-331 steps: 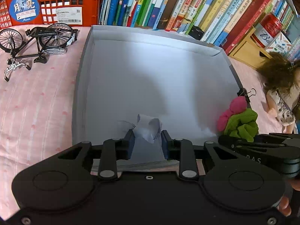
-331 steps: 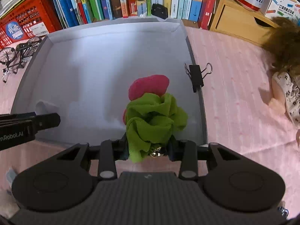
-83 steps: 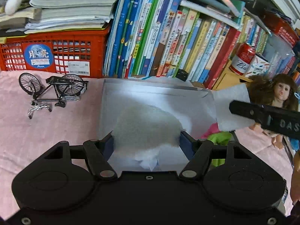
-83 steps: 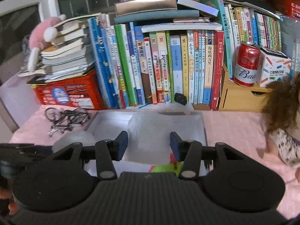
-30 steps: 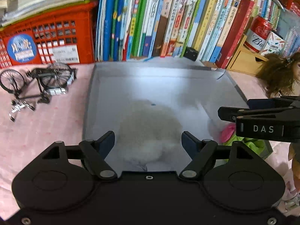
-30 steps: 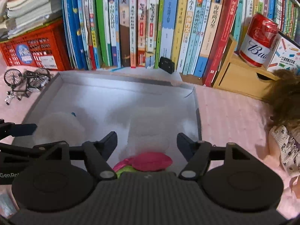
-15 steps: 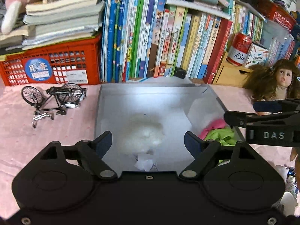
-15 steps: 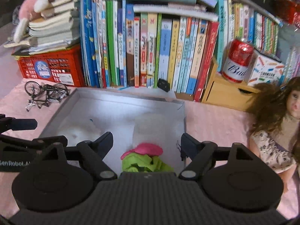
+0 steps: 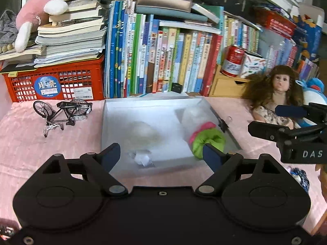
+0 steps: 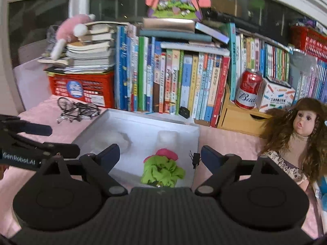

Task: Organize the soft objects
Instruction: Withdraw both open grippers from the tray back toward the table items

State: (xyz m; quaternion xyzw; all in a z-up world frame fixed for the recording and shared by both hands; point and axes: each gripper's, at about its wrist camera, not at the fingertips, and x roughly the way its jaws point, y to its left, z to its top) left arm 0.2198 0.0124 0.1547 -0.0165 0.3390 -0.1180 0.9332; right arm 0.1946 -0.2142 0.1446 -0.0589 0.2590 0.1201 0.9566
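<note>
Fingers on both grippers are spreading apart right now and neither pair has anything between them. The left gripper (image 9: 161,153) and the right gripper (image 10: 160,157) have both backed up and away from the white tray (image 9: 143,108), so you now see the whole bookshelf behind it instead of just the tray floor.

What changed: a second ago both were low over the tray, and further back the left one had the small white cloth (image 9: 142,159) pinched while the right one carried the green scrunchie (image 10: 163,172). Now the white cloth lies in the tray's near edge area and the green scrunchie sits at the near right corner with the pink scrunchie (image 10: 166,153) touching it just behind.

So I'd say these soft bits are dropped off. The doll (image 10: 300,140) lies on the pink counter (image 9: 24,143) right of the tray; not sure if that counts as soft stuff to sort next.
</note>
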